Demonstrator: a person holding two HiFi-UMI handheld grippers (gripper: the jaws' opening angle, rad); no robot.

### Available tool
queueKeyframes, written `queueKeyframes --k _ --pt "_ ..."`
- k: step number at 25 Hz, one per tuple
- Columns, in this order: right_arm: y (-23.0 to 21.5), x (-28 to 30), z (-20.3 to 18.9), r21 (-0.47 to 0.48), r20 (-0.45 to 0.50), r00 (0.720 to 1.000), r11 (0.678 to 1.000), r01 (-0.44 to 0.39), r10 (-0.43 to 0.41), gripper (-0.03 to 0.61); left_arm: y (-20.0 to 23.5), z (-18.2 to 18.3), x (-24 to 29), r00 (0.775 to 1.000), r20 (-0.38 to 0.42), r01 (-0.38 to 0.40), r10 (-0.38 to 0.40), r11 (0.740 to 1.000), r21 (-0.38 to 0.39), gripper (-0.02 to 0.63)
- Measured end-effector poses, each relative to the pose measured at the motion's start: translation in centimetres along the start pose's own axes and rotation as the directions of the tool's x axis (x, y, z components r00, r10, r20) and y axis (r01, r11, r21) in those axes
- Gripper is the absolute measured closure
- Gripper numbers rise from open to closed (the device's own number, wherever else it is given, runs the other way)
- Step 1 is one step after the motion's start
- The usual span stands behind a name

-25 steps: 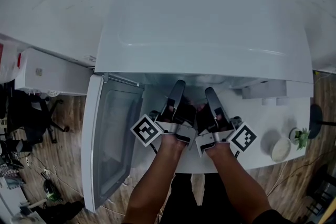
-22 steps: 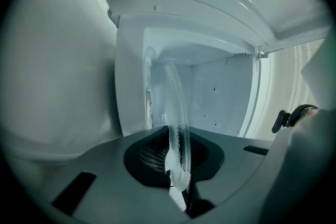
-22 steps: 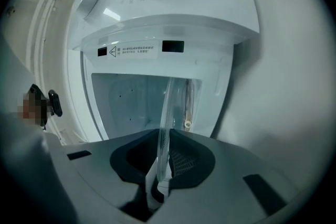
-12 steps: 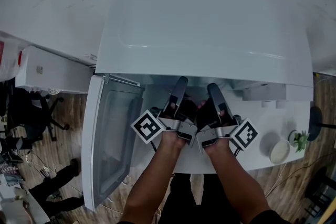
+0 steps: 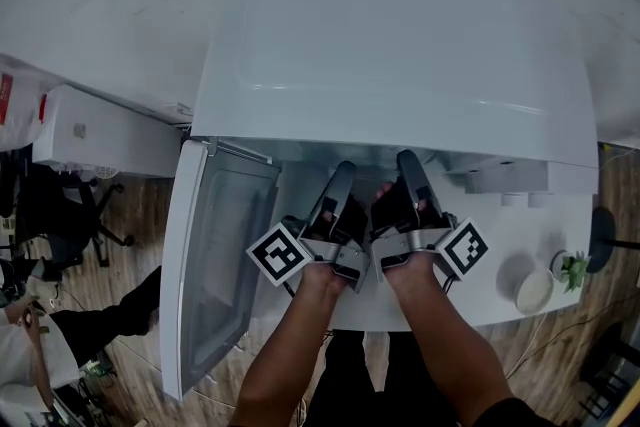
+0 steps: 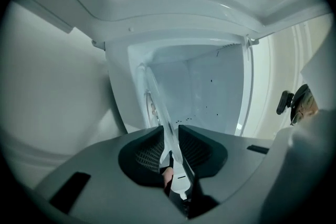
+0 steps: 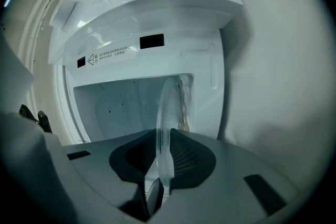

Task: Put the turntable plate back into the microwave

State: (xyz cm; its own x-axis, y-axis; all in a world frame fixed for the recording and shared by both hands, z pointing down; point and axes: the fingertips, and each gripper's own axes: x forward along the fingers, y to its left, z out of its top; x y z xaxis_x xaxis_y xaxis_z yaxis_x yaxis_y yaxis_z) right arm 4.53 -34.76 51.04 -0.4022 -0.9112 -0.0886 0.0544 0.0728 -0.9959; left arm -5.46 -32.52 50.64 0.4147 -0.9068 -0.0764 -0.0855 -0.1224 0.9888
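A white microwave stands with its door swung open to the left. Both grippers reach into the mouth of its cavity, side by side. The clear glass turntable plate shows edge-on in the left gripper view, and my left gripper is shut on its rim. The right gripper view also shows the plate edge-on, and my right gripper is shut on its rim. In the head view the microwave's top hides the plate.
The microwave sits on a white table with a small white bowl and a little plant at its right end. A white box stands to the left. A person and an office chair are on the floor at left.
Both grippers hold the plate much as before; the right one has edged slightly toward the cavity. A person has come into view at the lower left.
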Motion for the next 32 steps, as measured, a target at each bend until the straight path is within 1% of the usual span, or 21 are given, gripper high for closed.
queueKeyframes --k 2,3,5,7,10,13,15,17,18,19,20,21,24,28,30,32 --pt "0.2 0.3 0.2 -0.010 0.018 1.000 1.000 0.006 -0.006 0.494 -0.2 0.0 -0.5 1.000 -0.003 -0.001 0.001 1.000 0.024 0.521" --pt "0.3 0.5 0.3 -0.017 0.024 1.000 1.000 0.009 -0.009 0.493 -0.3 0.0 -0.6 1.000 -0.005 -0.002 0.002 0.999 0.037 0.543" --pt "0.4 0.6 0.3 -0.030 0.026 1.000 0.999 0.015 -0.014 0.494 -0.2 0.1 -0.6 1.000 -0.009 -0.005 0.006 0.999 0.049 0.552" --pt "0.4 0.6 0.3 -0.053 0.018 0.999 0.998 0.028 -0.027 0.496 -0.1 0.1 -0.6 1.000 -0.003 -0.002 0.003 1.000 0.030 0.558" --pt "0.5 0.5 0.0 -0.092 -0.013 0.999 0.995 0.046 -0.047 0.505 -0.1 0.5 -0.5 1.000 0.029 0.010 -0.009 1.000 -0.008 0.568" --pt "0.6 0.1 -0.3 -0.113 -0.043 0.998 0.993 0.044 -0.049 0.486 0.0 0.8 -0.3 0.999 0.044 0.010 -0.009 1.000 -0.015 0.571" --pt "0.6 -0.5 -0.7 -0.142 -0.069 0.995 0.988 0.057 -0.067 0.480 0.4 0.8 -0.3 0.999 0.052 0.003 -0.002 1.000 -0.020 0.571" --pt "0.5 -1.2 -1.1 -0.170 -0.087 0.993 0.983 0.068 -0.084 0.484 0.7 0.7 -0.1 0.999 0.054 -0.003 0.005 1.000 -0.027 0.572" --pt "0.5 -1.4 -1.2 -0.174 -0.086 0.993 0.983 0.067 -0.083 0.500 0.8 0.5 0.1 0.999 0.050 -0.002 0.003 1.000 -0.028 0.572" --pt "0.6 -1.6 -1.2 -0.168 -0.081 0.994 0.984 0.060 -0.075 0.516 0.8 0.4 0.3 0.999 0.043 0.004 -0.003 1.000 -0.024 0.572" --pt "0.6 -1.6 -1.2 -0.156 -0.076 0.995 0.986 0.050 -0.063 0.556 0.8 0.4 0.5 0.999 0.036 0.009 -0.008 1.000 -0.017 0.574" --pt "0.5 -1.5 -1.1 -0.149 -0.072 0.996 0.988 0.044 -0.055 0.577 0.8 0.4 0.7 0.999 0.032 0.010 -0.010 1.000 -0.010 0.574" --pt "-0.1 -1.2 -0.5 -0.181 -0.071 0.995 0.982 0.060 -0.074 0.569 1.1 0.5 1.1 0.999 0.040 0.001 -0.001 1.000 0.002 0.575" --pt "-0.6 -0.9 0.2 -0.192 -0.082 0.993 0.979 0.068 -0.085 0.565 1.2 0.0 1.2 0.999 0.032 -0.014 0.012 0.999 0.036 0.572" --pt "-0.6 -0.9 0.2 -0.207 -0.091 0.992 0.976 0.067 -0.087 0.563 1.4 0.0 1.1 0.998 0.039 -0.041 0.039 0.997 0.060 0.568" --pt "-0.4 -1.0 -0.2 -0.237 -0.110 0.990 0.970 0.061 -0.089 0.563 2.0 0.0 0.6 0.995 0.045 -0.092 0.088 0.992 0.087 0.569"
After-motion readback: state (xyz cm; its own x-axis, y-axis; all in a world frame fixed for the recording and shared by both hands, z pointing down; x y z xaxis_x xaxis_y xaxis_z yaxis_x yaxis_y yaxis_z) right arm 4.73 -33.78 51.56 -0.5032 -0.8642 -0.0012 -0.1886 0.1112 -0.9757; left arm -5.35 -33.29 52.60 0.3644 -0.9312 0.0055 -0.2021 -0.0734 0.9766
